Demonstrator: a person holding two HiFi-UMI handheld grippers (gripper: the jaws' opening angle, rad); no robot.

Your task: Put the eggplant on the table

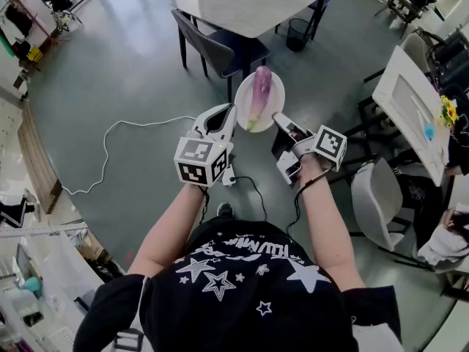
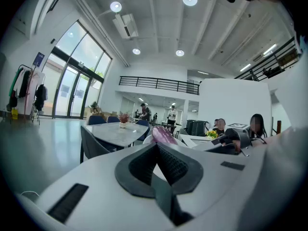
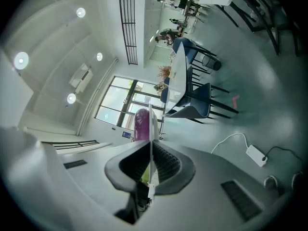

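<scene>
Aloft, eggplant point(image 1: 260, 94) on plate point(image 1: 275, 105) between left gripper point(image 1: 229, 113) and right gripper point(image 1: 281, 121), both clenched on its rim.

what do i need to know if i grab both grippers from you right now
Right gripper: turned on its side, jaws shut on the rim of the white plate, which it holds up in the air.
Left gripper: jaws together with nothing between them, tips at the plate's opposite rim. I cannot tell whether they prop it up.
Eggplant: lies lengthwise on the plate, over the floor.
Table: ahead, beyond the dark chairs, not yet reached.
Done: plate with eggplant lifted and carried.
Left: walk it to the table, keep the plate level, and get the eggplant onto the tabletop.
</scene>
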